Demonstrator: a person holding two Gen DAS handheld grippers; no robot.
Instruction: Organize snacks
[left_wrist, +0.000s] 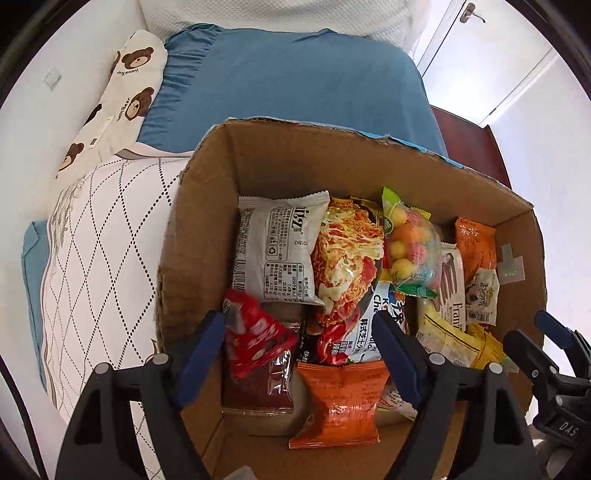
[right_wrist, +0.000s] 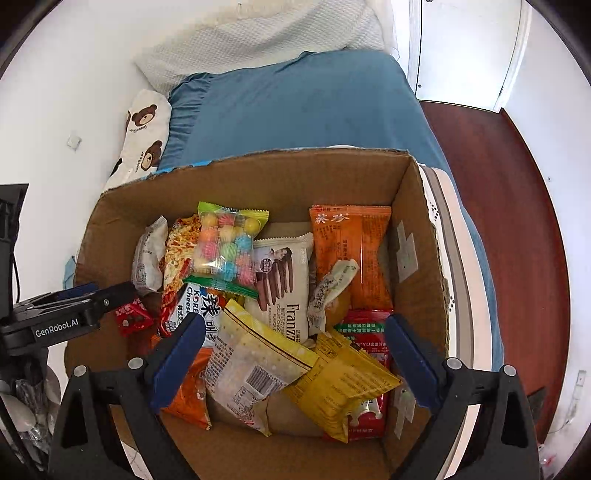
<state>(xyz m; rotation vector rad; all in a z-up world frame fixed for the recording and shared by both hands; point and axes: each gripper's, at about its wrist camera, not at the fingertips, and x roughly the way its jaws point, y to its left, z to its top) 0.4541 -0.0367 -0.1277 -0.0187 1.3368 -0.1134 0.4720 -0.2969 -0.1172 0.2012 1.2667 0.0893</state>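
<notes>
Our left tool (left_wrist: 299, 345) and right tool (right_wrist: 295, 354) hang over the cardboard box (right_wrist: 258, 173) on the bed (right_wrist: 295, 107), both with fingers apart and nothing gripped. A red packet (left_wrist: 255, 336) lies loose between the left fingers. We judge most snacks are already boxed but jumbled; straightening remains. The Franzzi biscuit pack (right_wrist: 284, 284) lies lengthwise toward the box's far wall.
</notes>
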